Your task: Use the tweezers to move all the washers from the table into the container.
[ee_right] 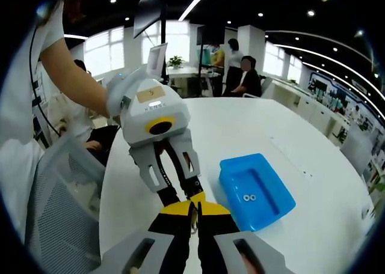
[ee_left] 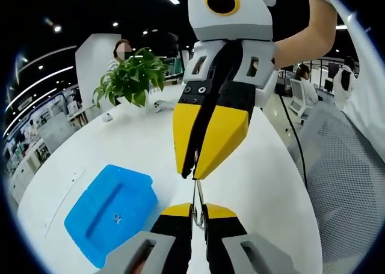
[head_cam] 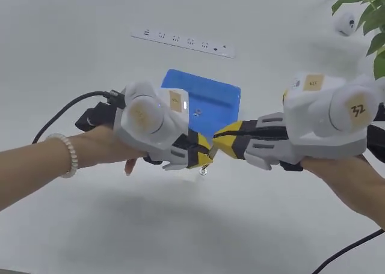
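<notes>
Worktop (head_cam: 258, 226), broad, white and glossy, spreads under both grippers, with a white power strip (head_cam: 183, 41) lying flat near its far edge and the leaves of a potted plant (head_cam: 364, 12) leaning in at the far right corner beside a small white rounded object (head_cam: 346, 23). Beyond the table the gripper views open onto a large office hall with a dark ceiling, strip lights and spot lamps, rows of desks, seated and standing people, and a grey mesh chair (ee_left: 349, 184) close by the table's edge. The blue container (head_cam: 204, 100) sits on the table just beyond the two grippers, and two washers (ee_right: 249, 197) lie side by side on its floor. The left gripper (head_cam: 201, 155) and the right gripper (head_cam: 218, 143) are held above the table nose to nose, their yellow tips almost touching. The tweezers (ee_left: 197, 196) run as a thin metal strip between them: the left jaws are pressed close on one end, and the right jaws narrow to a point pinching the other. A tiny ring-like speck (head_cam: 203, 170) shows just under the meeting tips in the head view, too small to identify. A pale bead bracelet (head_cam: 67, 155) circles the left wrist, and dark cables trail from both grippers.
</notes>
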The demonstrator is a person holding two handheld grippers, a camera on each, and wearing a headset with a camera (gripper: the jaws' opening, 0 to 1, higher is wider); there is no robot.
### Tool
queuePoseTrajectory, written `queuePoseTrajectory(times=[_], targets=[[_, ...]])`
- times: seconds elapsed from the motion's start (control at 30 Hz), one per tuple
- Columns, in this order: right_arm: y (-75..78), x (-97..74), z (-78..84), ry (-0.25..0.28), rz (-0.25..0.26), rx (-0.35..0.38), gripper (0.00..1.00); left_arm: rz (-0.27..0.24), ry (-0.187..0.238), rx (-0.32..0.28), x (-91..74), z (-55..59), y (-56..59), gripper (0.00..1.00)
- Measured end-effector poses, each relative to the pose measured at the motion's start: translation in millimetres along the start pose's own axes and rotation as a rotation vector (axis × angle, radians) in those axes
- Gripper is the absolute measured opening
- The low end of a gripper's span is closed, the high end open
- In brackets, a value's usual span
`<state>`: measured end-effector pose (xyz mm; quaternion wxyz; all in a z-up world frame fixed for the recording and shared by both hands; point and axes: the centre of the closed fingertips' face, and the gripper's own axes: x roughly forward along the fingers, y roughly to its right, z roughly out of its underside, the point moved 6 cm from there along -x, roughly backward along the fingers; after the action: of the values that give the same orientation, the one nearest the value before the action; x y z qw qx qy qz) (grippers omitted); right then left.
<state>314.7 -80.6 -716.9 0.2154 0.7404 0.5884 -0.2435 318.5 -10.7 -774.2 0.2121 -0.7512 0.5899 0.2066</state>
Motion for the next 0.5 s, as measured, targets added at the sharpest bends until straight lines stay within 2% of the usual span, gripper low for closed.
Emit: queuePoseTrajectory(times=[0.17, 0.33, 0.5], targets=[[5.7, -5.5, -12.3, 0.037, 0.033, -0.021, 0.00, -0.011, 0.005, 0.015, -6.1, -17.2, -8.6, 0.02], [19.7, -12.4, -32.2, 0.087, 0.068, -0.045, 0.00, -0.037, 0.012, 0.045, -12.9, -38.9, -27.2, 0.02], [37.8, -14.8, -40.5, 0.114, 0.109, -0.051, 0.00, -0.068, -0.002, 0.071, -14.6, -48.7, -46.7, 0.02]])
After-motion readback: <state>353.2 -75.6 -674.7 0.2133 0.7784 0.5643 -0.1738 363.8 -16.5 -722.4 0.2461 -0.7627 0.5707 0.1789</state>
